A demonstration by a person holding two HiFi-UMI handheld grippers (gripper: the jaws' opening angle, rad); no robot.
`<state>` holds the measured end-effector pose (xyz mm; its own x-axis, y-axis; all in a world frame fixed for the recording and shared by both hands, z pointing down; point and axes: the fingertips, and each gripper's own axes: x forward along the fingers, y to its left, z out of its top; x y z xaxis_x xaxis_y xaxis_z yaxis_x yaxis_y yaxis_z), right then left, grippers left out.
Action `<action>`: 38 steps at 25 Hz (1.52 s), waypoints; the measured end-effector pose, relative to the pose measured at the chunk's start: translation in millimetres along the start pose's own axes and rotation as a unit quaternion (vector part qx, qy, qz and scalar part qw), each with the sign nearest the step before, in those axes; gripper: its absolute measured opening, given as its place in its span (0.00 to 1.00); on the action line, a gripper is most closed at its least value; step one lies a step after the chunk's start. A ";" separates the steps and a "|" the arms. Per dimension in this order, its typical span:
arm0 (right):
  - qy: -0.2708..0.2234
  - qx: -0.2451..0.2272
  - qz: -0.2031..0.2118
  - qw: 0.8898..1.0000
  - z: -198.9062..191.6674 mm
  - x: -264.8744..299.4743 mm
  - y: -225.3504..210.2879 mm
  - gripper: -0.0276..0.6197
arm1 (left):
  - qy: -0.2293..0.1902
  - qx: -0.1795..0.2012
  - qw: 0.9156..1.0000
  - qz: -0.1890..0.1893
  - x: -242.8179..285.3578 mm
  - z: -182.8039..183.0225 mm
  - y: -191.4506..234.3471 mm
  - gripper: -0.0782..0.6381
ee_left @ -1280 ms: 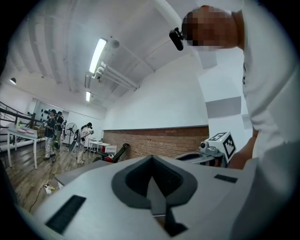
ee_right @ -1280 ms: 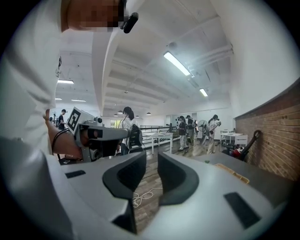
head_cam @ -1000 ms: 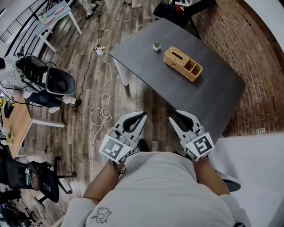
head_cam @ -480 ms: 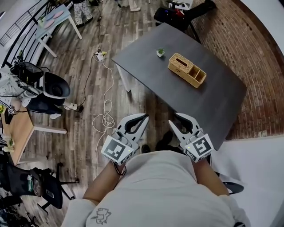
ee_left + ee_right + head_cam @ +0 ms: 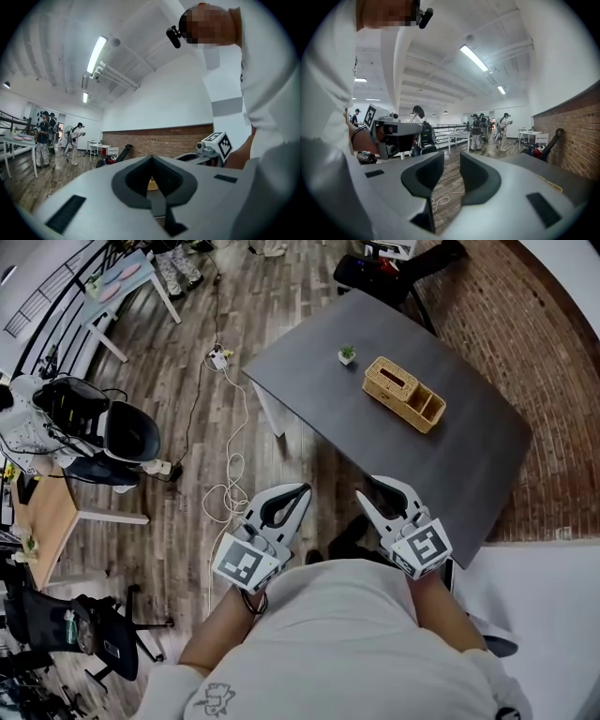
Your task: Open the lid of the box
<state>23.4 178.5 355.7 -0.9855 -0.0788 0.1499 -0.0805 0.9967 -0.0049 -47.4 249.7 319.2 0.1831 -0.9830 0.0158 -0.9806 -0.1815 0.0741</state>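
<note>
- The woven wicker box [image 5: 403, 395] on the dark grey table [image 5: 469, 451] has drifted slightly right in the head view over the past second. It is untouched, so the approach looks barely begun.
- The right gripper [image 5: 373, 486], now spread a little wider, holds nothing.
- The left gripper [image 5: 302, 489] is pressed together; the box lies well ahead of both.
</note>
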 end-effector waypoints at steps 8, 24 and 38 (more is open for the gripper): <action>0.002 0.009 -0.006 1.000 -7.9 2.8 -53.7 0.22 | 0.009 -0.011 1.000 -0.011 55.9 -6.4 9.2 0.12; -0.004 0.046 -0.046 0.998 -20.1 -18.2 -202.6 0.22 | 0.037 -0.013 0.994 -0.098 242.5 -13.5 3.0 0.12; -0.013 0.049 -0.113 0.992 -29.5 -57.2 -266.8 0.22 | 0.048 -0.014 0.985 -0.165 329.9 -21.8 -22.5 0.12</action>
<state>105.6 -82.4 377.6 -0.9441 -0.3017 0.1327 -0.3126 0.9472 -0.0707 36.6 -69.8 344.4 0.4984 -0.8632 0.0808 -0.8647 -0.4883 0.1176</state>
